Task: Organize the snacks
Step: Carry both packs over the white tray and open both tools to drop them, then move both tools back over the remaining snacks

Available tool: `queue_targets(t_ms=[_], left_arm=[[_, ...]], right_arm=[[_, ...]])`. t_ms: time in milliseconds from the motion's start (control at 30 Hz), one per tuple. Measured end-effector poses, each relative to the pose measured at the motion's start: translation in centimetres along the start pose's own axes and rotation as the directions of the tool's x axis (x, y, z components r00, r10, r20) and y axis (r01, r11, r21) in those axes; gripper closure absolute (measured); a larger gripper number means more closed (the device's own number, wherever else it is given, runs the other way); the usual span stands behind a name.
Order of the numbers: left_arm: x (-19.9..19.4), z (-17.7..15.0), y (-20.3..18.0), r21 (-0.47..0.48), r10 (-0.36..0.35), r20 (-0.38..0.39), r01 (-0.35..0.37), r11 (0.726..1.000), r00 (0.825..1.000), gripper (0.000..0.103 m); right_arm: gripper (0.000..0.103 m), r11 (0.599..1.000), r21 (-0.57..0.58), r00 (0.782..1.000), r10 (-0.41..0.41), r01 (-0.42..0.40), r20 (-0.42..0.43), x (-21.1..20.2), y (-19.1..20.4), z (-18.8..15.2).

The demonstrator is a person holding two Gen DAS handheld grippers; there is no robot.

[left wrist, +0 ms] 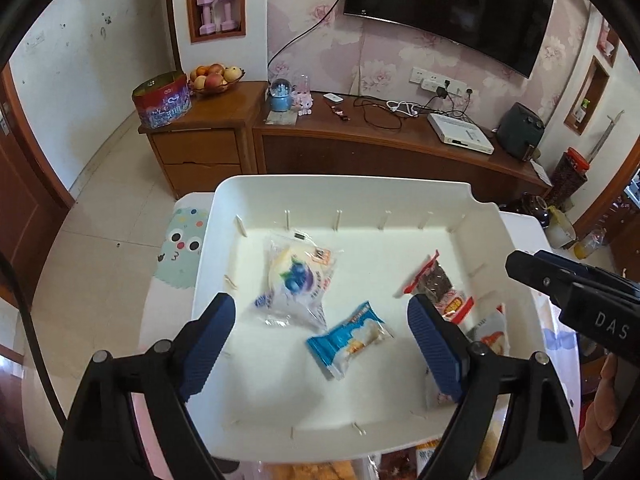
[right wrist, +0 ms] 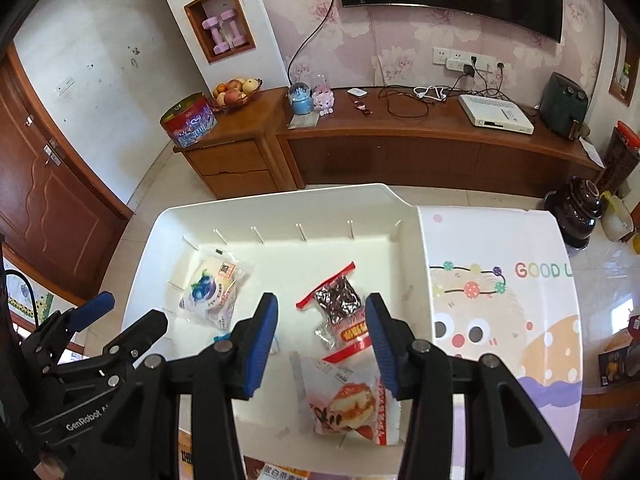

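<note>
A white plastic bin (left wrist: 224,208) (right wrist: 176,216) sits on the table and holds several snack packets. A blueberry bun packet (left wrist: 294,280) (right wrist: 212,292) lies at its left. A blue packet (left wrist: 348,336) lies in the middle. A red-edged dark snack packet (left wrist: 436,284) (right wrist: 340,304) lies at the right, with a red-and-white cake packet (right wrist: 352,400) (left wrist: 490,332) near the front. My left gripper (left wrist: 322,320) is open and empty above the bin. My right gripper (right wrist: 322,316) is open and empty above the dark packet and the cake packet.
More snack packets (left wrist: 312,472) (right wrist: 280,472) lie on the table in front of the bin. The cartoon-printed tabletop (right wrist: 500,300) extends to the right. A wooden TV cabinet (left wrist: 360,144) stands beyond across the floor.
</note>
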State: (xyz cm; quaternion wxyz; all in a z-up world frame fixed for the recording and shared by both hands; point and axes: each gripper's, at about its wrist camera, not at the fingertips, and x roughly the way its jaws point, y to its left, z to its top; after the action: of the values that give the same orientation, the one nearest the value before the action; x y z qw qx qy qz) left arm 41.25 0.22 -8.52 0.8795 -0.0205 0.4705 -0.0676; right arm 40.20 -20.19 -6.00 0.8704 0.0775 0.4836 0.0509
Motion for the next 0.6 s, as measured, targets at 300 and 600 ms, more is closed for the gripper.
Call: queue_targets(t_ms=[300, 600], left_arm=[[-7.1, -2.3, -0.1, 0.018, -0.052, 0.064, 0.051, 0.999, 0.997, 0.016], [-18.3, -5.7, -1.0, 0.081, -0.055, 0.124, 0.045, 0.996, 0.991, 0.016]], right_arm=[[0.057, 0.999, -0.048, 0.999, 0.002, -0.001, 0.033, -6.2, 1.8, -2.7], [0.057, 0.994, -0.112, 0.994, 0.032, -0.020, 0.109, -16.1, 3.9, -7.5]])
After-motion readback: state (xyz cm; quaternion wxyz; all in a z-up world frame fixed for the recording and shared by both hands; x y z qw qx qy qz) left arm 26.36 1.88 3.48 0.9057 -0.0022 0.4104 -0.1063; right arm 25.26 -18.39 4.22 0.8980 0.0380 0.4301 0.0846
